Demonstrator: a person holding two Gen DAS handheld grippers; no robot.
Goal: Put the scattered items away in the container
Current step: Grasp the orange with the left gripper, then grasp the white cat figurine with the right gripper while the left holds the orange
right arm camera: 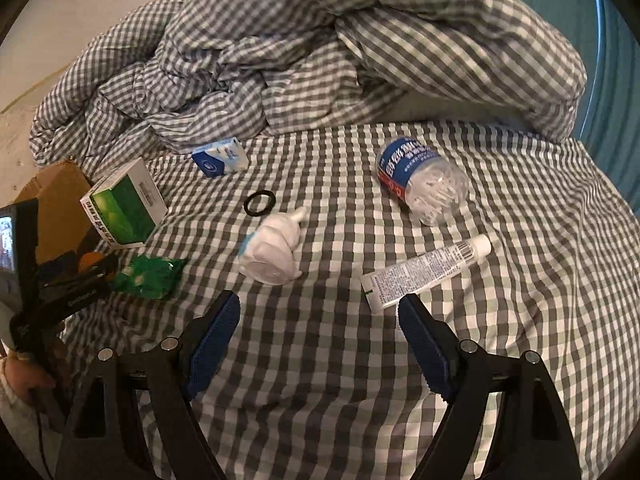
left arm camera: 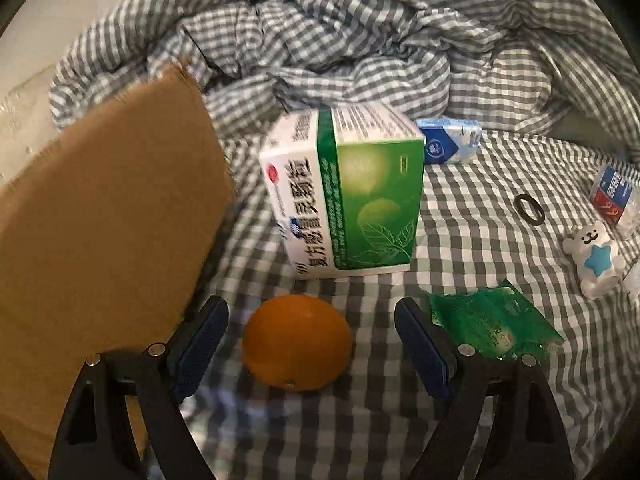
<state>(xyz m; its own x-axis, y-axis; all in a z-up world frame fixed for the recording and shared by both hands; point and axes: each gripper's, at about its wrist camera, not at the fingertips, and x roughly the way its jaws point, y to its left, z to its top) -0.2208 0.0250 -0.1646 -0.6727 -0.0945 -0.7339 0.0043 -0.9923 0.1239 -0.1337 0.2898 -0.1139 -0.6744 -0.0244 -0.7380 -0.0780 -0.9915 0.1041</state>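
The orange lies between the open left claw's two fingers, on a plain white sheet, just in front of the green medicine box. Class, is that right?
Not quite: the sheet is grey-and-white checked, not plain white, as the left wrist view shows. The orange does lie between the open left claw's fingers, in front of the green medicine box.

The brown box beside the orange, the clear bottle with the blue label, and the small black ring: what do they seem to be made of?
Brown box: probably corrugated cardboard, matte, with a frayed torn edge.
Clear bottle with the blue label: likely thin plastic, glossy and see-through, with ridged walls.
Small black ring: perhaps rubber or plastic; smooth and dark, too small to tell.
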